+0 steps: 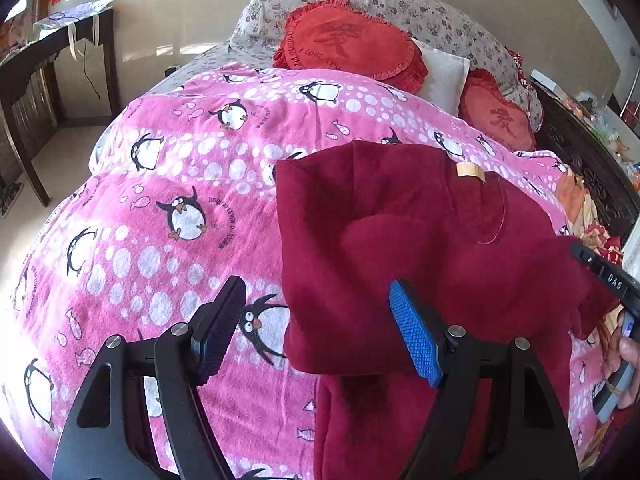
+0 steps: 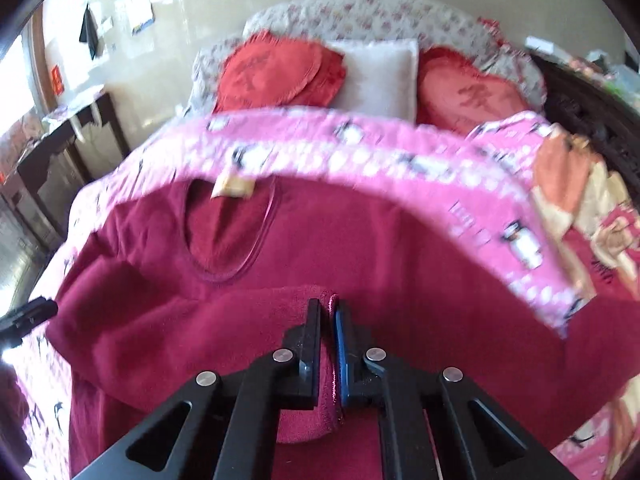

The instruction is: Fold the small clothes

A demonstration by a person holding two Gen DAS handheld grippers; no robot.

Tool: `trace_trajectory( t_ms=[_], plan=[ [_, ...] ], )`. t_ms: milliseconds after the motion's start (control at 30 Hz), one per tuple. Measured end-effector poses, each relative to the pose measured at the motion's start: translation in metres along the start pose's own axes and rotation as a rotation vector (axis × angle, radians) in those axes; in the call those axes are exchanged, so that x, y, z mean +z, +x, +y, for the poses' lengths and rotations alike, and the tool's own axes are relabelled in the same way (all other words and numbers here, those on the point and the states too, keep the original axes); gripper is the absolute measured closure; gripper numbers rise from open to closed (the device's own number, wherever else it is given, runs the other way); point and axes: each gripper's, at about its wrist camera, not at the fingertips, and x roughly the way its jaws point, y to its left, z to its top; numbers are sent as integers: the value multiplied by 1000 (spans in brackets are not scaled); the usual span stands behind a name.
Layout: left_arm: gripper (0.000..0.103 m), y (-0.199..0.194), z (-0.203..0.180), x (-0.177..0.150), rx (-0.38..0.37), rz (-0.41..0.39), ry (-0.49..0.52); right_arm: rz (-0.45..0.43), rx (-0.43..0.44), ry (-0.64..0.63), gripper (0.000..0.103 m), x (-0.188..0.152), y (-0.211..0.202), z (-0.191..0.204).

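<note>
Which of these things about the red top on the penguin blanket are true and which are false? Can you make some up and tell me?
1. The right gripper is pinching a fold of the dark red fleece top. True.
2. The left gripper is squeezed shut on the top. False: its jaws stand wide open and hold nothing.
3. The top lies on a pink penguin blanket. True.
4. A tan label sits at the neckline of the top. True.
5. The heart-shaped cushions at the head of the bed are blue. False: they are red.
</note>
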Motion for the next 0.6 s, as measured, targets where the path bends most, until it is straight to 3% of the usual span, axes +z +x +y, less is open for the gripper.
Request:
trace_trajectory(
  t_ms=[100,233,267,333,400,500,600],
  plan=[
    [28,16,-15,1,28,18,36,-25,-84,23,97,6,1,-20],
    [28,39,-24,1,69,83,54,88,-150,52,95,-2,40,-36],
    [28,39,-25,0,65,80,49,114,-133,78,91,-6,40,-42],
    [28,35,-24,1,57,58,41,81,-107,121,76,-12,28,-47],
    [28,33,-25,2,50,43,42,41,-94,124,67,-17,9,-46],
    [28,40,-27,3,62,60,50,21,-54,104,67,-20,-2,-32],
    [28,51,-28,1,68,77,43,86,-39,81,67,-24,17,-20]
  ],
)
